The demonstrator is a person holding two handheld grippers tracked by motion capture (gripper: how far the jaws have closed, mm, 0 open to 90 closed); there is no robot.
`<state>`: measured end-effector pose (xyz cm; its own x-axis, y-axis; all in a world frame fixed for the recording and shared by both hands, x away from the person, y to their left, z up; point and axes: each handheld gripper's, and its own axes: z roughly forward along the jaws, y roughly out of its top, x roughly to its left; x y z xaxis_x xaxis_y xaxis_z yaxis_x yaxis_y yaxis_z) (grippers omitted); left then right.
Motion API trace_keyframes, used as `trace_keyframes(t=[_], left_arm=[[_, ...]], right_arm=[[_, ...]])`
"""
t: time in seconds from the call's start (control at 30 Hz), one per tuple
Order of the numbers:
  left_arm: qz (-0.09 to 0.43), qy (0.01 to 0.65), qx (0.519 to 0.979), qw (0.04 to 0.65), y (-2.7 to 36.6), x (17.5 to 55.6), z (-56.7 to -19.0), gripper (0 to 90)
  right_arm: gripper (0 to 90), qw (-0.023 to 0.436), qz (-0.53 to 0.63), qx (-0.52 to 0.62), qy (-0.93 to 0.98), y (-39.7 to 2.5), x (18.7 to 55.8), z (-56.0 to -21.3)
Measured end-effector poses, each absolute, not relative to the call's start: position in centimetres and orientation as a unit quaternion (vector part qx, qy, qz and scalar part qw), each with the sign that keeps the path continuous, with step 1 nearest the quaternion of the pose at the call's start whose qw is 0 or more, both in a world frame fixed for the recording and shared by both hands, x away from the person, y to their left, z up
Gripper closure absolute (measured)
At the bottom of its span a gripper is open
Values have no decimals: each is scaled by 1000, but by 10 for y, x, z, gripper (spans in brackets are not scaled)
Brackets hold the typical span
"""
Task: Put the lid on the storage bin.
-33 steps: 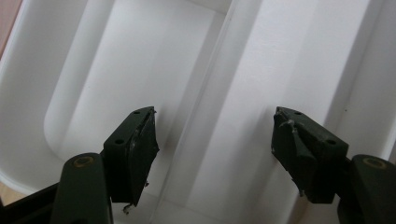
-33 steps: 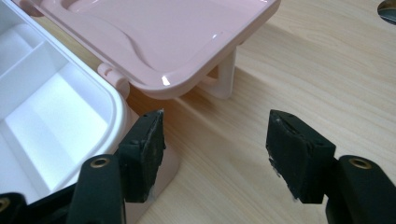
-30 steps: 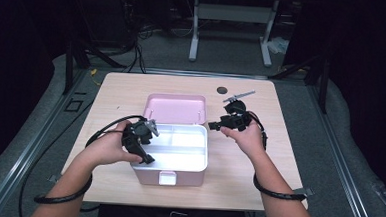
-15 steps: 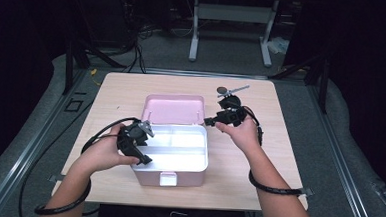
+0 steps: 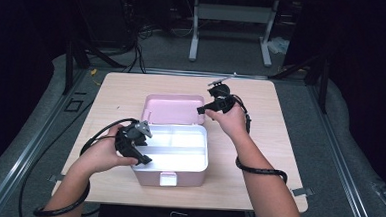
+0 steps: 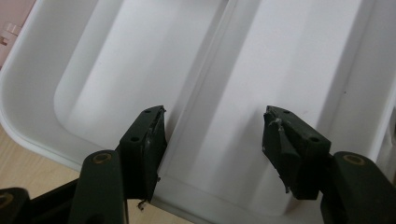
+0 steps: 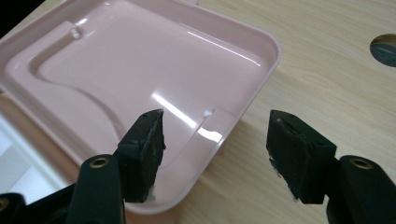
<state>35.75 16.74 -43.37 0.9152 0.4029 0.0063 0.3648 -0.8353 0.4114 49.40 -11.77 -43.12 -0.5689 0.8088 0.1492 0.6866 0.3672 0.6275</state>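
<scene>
An open pink lunch box sits mid-table, its white divided tray (image 5: 198, 154) toward the person and its pink lid (image 5: 173, 109) lying flat behind it. My left gripper (image 5: 141, 151) hangs open over the tray's left side; in the left gripper view its jaws straddle the tray's divider ridge (image 6: 201, 98) and hold nothing. My right gripper (image 5: 203, 109) is open at the lid's right edge. In the right gripper view the lid's corner (image 7: 243, 84) lies between the spread jaws, untouched. The tray compartments (image 6: 116, 74) look bare.
The box rests on a light wooden table (image 5: 289, 143). A round hole (image 7: 385, 49) is in the tabletop beyond the lid. Cables trail from both grippers, one looping off the table's left side (image 5: 97, 136). Dark floor and a metal stand (image 5: 230, 20) lie behind.
The right gripper has moved from the lid's right edge a little away and toward the table's back. The left gripper has shifted slightly left over the tray.
</scene>
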Motion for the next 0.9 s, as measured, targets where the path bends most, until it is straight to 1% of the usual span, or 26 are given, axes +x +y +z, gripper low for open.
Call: trace_keyframes(t=[0.03, 0.2, 0.27, 0.33, 0.37, 0.4, 0.43, 0.47, 0.5, 0.53, 0.57, 0.6, 0.67, 0.73, 0.77, 0.9], left_arm=[[47, 201, 956, 206, 168, 357, -434, 393], [48, 204, 955, 210, 168, 356, -434, 393], [48, 206, 954, 212, 168, 356, -434, 392], [48, 206, 954, 212, 168, 356, -435, 392], [48, 206, 954, 214, 168, 356, -435, 392], [48, 206, 954, 214, 168, 356, -435, 392], [48, 206, 954, 214, 168, 356, -435, 392], [48, 206, 954, 214, 168, 356, -435, 392], [48, 206, 954, 214, 168, 356, -435, 392], [48, 207, 953, 215, 168, 356, -435, 392], [48, 207, 953, 215, 168, 356, -435, 392], [48, 207, 953, 215, 168, 356, -435, 392], [48, 207, 953, 215, 168, 356, -435, 392], [49, 207, 953, 216, 168, 356, -435, 392], [49, 207, 953, 216, 168, 356, -435, 392], [48, 206, 953, 217, 168, 356, -435, 392]], right_arm=[[389, 93, 326, 464, 818, -115, 501, -434], [415, 93, 312, 478, 816, -112, 509, -441], [453, 93, 310, 490, 809, -110, 514, -446], [461, 94, 310, 495, 807, -110, 515, -447], [495, 91, 310, 504, 801, -108, 518, -450], [495, 91, 310, 504, 801, -108, 518, -450], [535, 95, 310, 511, 796, -107, 521, -452], [556, 97, 307, 515, 795, -106, 522, -453], [556, 97, 307, 515, 795, -106, 522, -453], [595, 97, 304, 519, 793, -104, 524, -455], [615, 98, 303, 522, 791, -104, 525, -456], [615, 98, 303, 522, 791, -104, 525, -456], [647, 93, 303, 532, 785, -103, 526, -458], [650, 92, 302, 534, 785, -103, 527, -458], [674, 92, 297, 540, 782, -102, 529, -460], [721, 87, 291, 543, 783, -100, 531, -461]])
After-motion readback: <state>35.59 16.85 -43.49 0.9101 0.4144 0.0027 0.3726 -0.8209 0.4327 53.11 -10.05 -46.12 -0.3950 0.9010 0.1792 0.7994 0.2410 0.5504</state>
